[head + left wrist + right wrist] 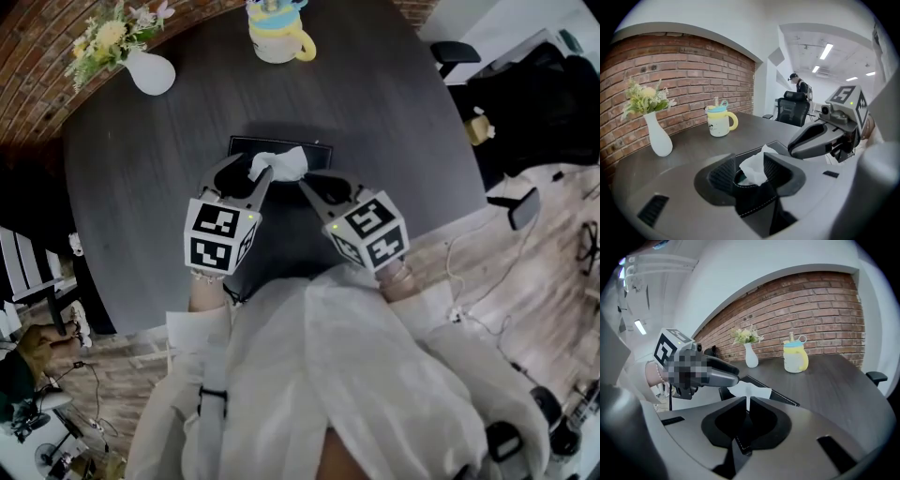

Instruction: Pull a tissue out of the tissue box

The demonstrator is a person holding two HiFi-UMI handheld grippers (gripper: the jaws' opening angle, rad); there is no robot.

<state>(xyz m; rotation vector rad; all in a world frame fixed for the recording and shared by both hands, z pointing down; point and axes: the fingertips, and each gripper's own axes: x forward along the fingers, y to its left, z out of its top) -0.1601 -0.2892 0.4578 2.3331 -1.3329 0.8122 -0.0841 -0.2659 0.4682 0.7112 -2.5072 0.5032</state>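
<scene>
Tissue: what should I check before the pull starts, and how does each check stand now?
1. Tissue stands up from the tissue box: ok.
2. Tissue sits between the fingers of the left gripper: ok.
3. Those fingers press on the tissue: not ok, they stand apart.
4. Right gripper clear of the tissue: cannot tell; its fingers are together right beside it.
5. Mug and vase stand clear: ok.

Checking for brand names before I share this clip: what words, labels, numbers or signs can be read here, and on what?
No text can be read anywhere in these views.
left marker cube and right marker cube: black-and-white square patterns only, no letters or numbers.
mug: a small dark mark on its front, too small to read.
tissue box and tissue: no print visible.
</scene>
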